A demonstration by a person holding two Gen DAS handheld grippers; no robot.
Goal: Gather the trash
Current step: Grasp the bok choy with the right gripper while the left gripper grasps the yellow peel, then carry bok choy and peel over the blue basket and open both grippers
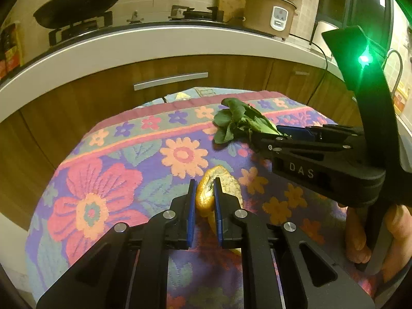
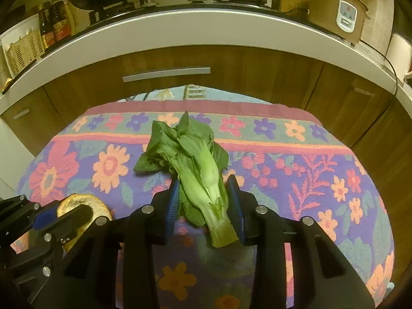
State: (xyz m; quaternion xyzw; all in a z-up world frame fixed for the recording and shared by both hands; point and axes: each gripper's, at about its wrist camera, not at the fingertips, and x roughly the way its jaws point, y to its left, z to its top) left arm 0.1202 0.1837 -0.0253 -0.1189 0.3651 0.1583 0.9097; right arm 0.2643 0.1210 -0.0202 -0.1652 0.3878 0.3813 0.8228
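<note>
Left gripper (image 1: 204, 189) at lower centre pinches the orange peel (image 1: 219, 180) on the floral cloth (image 1: 108, 180). Right gripper (image 2: 203, 193) clamps the bok choy (image 2: 200, 170) mid-frame. Risks: thin peel slipping, leaves tearing.

We see a curled orange peel (image 1: 206, 195), pith inward, standing on edge on the flowered cloth. Well apart from it lies a bok choy (image 2: 198, 170), cut stem nearest, limp leaves pointing away.

Home kitchen: gas stove (image 1: 195, 14), rice cooker (image 1: 270, 13), cabinets (image 1: 170, 77).
</note>
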